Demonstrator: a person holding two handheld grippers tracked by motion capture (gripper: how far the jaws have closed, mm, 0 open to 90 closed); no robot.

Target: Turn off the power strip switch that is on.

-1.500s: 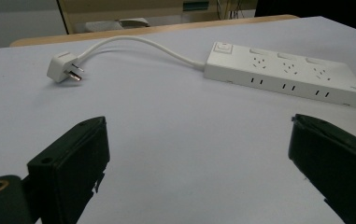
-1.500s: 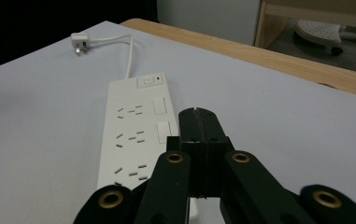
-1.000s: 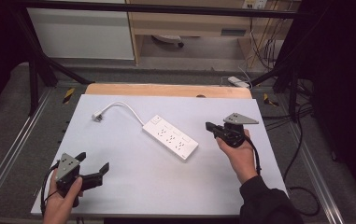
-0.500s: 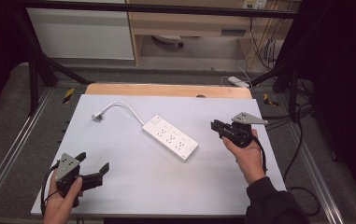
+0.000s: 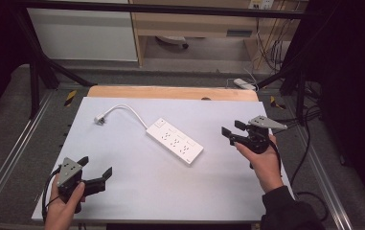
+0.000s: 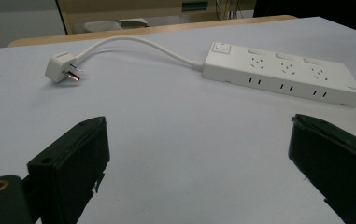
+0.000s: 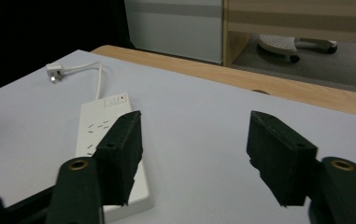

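A white power strip (image 5: 174, 140) lies slantwise in the middle of the white tabletop (image 5: 137, 191). Its cord curves to a white plug (image 5: 99, 119) at the back left. My right gripper (image 5: 232, 128) hovers to the right of the strip, apart from it. Its jaws have just been opening and nothing is between them. In the right gripper view the right gripper (image 7: 194, 121) stands open, with the strip (image 7: 103, 130) beyond its left jaw. My left gripper (image 5: 95, 166) rests open at the front left corner. The left gripper view shows the left gripper (image 6: 196, 123) facing the strip (image 6: 283, 72) and plug (image 6: 61, 67).
A wooden board edge (image 5: 170, 92) runs along the back of the tabletop. Metal frame rails (image 5: 7, 163) flank both sides. Cables (image 5: 309, 158) hang at the right, and a small white adapter (image 5: 244, 84) lies on the floor behind. A cabinet (image 5: 84, 33) stands at the far left.
My right gripper has drawn away from the strip toward the right and lifted a little, and its jaws went from shut to open. The left gripper and the strip have not moved.
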